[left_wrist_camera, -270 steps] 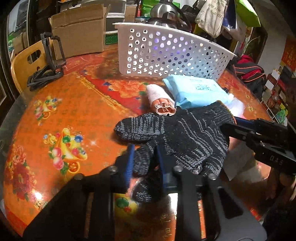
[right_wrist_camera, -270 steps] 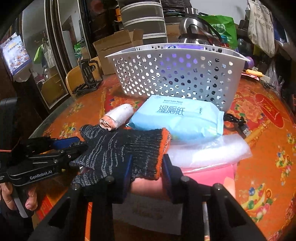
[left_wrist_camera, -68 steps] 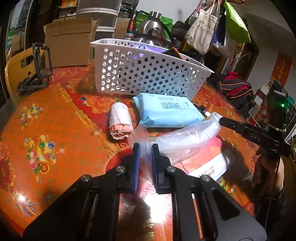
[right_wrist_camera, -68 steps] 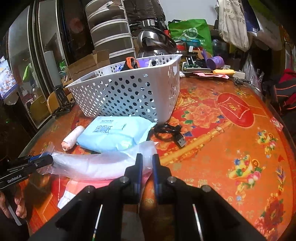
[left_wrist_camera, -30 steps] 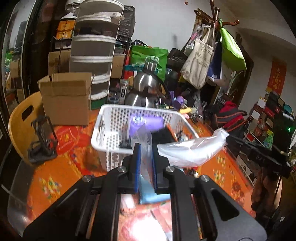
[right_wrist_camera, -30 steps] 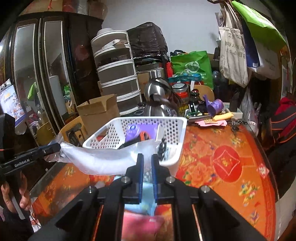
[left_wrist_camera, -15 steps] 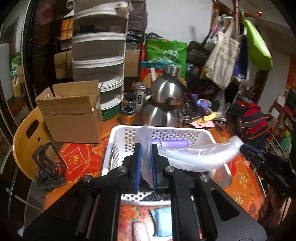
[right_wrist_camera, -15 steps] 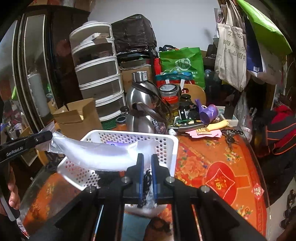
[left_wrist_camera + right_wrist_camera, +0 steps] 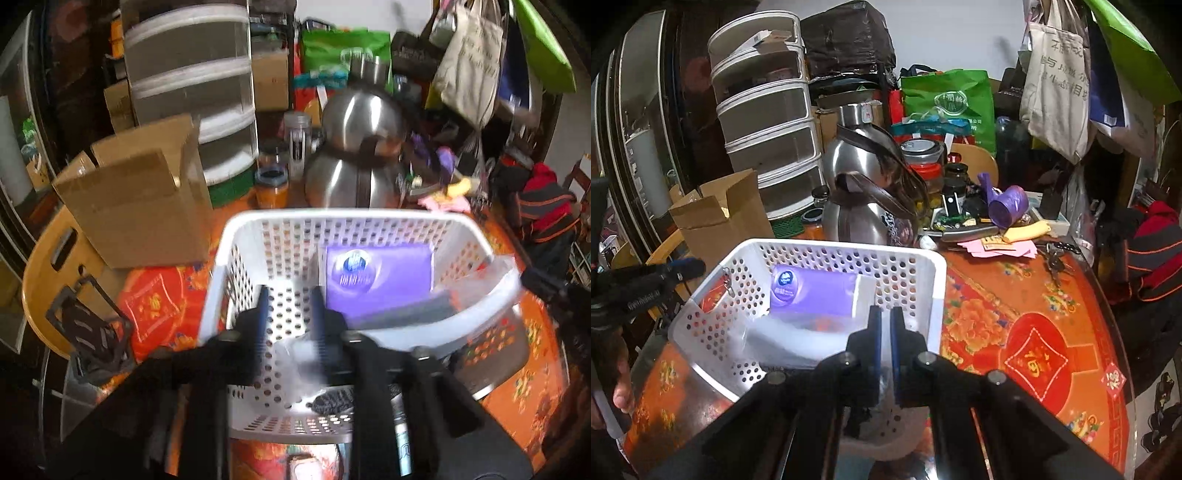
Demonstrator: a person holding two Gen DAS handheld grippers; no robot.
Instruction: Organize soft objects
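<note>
A white perforated basket [image 9: 332, 216] [image 9: 831, 245] stands on the orange patterned table, holding a purple pack [image 9: 380, 280] [image 9: 812, 291] and a dark knit glove [image 9: 332, 400]. A clear plastic bag [image 9: 424, 325] [image 9: 798, 339] lies stretched across the basket's inside. My left gripper [image 9: 290, 314] [image 9: 683, 269] hovers over the basket's left part. Its jaws are opening, and the bag's blurred end droops loose between and below them. My right gripper [image 9: 885, 332] [image 9: 535, 280] sits at the basket's right rim, shut on the bag's other end.
A steel kettle [image 9: 354, 166] [image 9: 864, 206], jars and a stack of drawers crowd the table behind the basket. A cardboard box [image 9: 140, 199] stands to its left, above a wooden chair and a black phone stand [image 9: 88, 332]. A person's hand [image 9: 622, 395] holds the left gripper.
Both grippers carried the bag forward over the basket and lowered it inside. The left jaws, shut on the bag before, have parted. The right jaws stay shut.
</note>
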